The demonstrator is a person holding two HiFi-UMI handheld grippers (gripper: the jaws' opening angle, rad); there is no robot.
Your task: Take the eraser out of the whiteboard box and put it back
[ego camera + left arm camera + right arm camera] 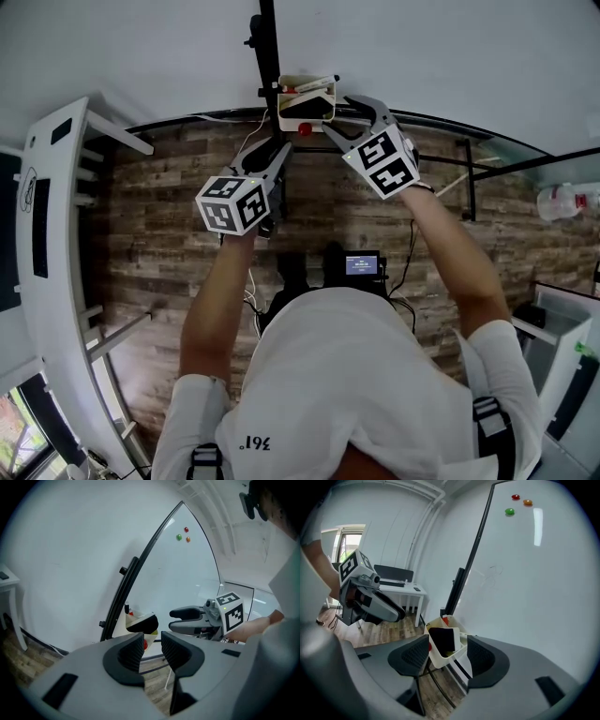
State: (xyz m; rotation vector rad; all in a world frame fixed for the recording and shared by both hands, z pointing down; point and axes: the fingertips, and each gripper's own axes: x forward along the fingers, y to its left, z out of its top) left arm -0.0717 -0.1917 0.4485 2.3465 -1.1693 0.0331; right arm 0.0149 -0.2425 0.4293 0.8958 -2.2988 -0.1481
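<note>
One black eraser (443, 640) stands inside the cream whiteboard box (439, 662), its dark face turned toward the right gripper (447, 654). The box hangs at the black-framed edge of the whiteboard (534, 583). A red-tipped marker (302, 86) lies along the top of the box in the head view.

Right gripper: jaws spread wide, gripping nothing. In the right gripper view the box and eraser appear framed between the two jaws. Whether the jaw tips reach alongside the box or stop just short of it cannot be told. In the head view this gripper (342, 114) points at the right side of the box (281, 105), close to it, with the eraser (305, 110) showing as a dark patch within.

Left gripper (152, 644): jaws set a narrow gap apart, nothing between them. The box (119, 620) and eraser (143, 623) lie ahead of it and slightly to its left, apart from the jaws. The right gripper (185, 619) appears ahead to its right.

Background: three small magnets (509, 512), red, orange and green, sit high on the whiteboard; a white desk (401, 588) stands beyond the left gripper (389, 613); wood-plank floor (169, 244) lies beneath.
</note>
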